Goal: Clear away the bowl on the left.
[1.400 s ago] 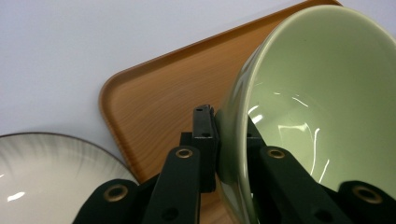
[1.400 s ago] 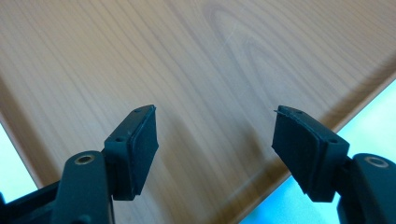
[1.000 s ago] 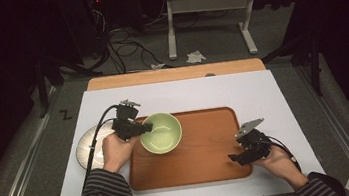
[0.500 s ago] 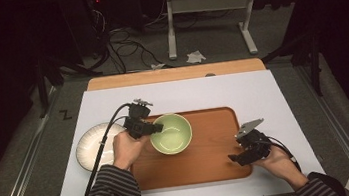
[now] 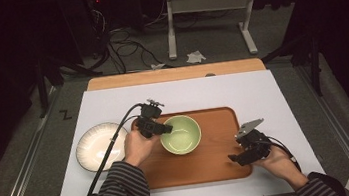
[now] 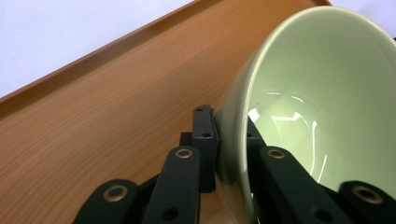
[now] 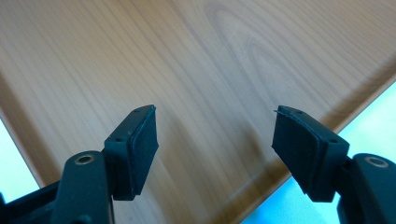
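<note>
High view, left gripper (image 5: 162, 128): pinching the near-left rim of the green bowl (image 5: 181, 134), one jaw inside, one outside; the bowl sits over the wooden tray (image 5: 220, 158), just right of the jaws.
High view, white plate (image 5: 99, 146): off the tray on the white tabletop (image 5: 242, 89), just left of the left hand (image 5: 138, 145), empty.
High view, right gripper (image 5: 248, 153): low over the tray's near-right corner, well apart from the bowl, carrying nothing.
Left gripper view, grip: jaws clamped on the bowl wall (image 6: 233, 140), rim seated deep between them. The bowl looks tilted against the tray surface (image 6: 93, 116), though part of that may be the camera's own roll.
Left gripper view, how to do it well: my read is the bowl is being placed on the tray. Level the wrist so the foot lands flat, and keep the squeeze firm, since glazed ceramic held by one edge may swing or slip. Let go only once it rests.
Right gripper view, jaws: spread wide over bare tray wood (image 7: 210, 70), nothing between the pads (image 7: 142, 140), tray edge just beyond the right-hand jaw.
Right gripper view, advice: hold it clear of the bowl's landing spot.
</note>
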Tool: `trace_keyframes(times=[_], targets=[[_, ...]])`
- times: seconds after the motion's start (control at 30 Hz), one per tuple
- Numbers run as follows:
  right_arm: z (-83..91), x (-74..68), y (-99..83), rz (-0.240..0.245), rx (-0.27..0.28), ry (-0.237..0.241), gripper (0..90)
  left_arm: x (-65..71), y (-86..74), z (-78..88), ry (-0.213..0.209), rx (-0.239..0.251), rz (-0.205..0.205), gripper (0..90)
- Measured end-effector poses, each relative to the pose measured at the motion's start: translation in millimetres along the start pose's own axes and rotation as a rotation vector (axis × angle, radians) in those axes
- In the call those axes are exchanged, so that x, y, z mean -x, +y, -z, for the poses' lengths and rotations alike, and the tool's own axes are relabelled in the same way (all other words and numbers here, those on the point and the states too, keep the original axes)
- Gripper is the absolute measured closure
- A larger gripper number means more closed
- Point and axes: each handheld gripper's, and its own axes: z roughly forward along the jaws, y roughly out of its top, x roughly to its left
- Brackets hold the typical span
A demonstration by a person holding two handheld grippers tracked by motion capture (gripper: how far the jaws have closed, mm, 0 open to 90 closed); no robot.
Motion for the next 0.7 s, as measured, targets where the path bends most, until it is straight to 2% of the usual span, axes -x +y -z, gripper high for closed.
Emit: trace_keyframes(times=[0.03, 0.27, 0.4, 0.47, 0.53, 0.7], targets=[[0.3, 0.7, -0.2, 0.002, 0.001, -0.005, 32.5, -0.6, 1.2, -6.4, -0.001, -0.004, 0.006, 83.4], [-1.0, -0.8, 0.2, 0.009, -0.005, -0.005, 32.5, -1.4, 0.7, -24.5, -0.005, -0.035, 0.014, 82.9], [-1.2, -0.5, 0.2, -0.001, -0.005, -0.002, 32.5, -2.6, 0.9, -29.2, 0.005, -0.022, 0.021, 82.8], [-1.0, 0.0, 0.2, 0.0, -0.003, -0.001, 32.6, -4.5, 1.2, -33.4, 0.003, -0.014, 0.038, 83.3], [-1.3, -0.3, 0.2, 0.001, -0.004, -0.002, 32.6, -4.0, 1.0, -36.4, 0.009, -0.012, 0.034, 83.4], [-1.2, -0.7, 0.3, 0.008, -0.009, -0.001, 32.5, -3.9, 0.6, -39.9, -0.004, -0.017, 0.042, 83.5]])
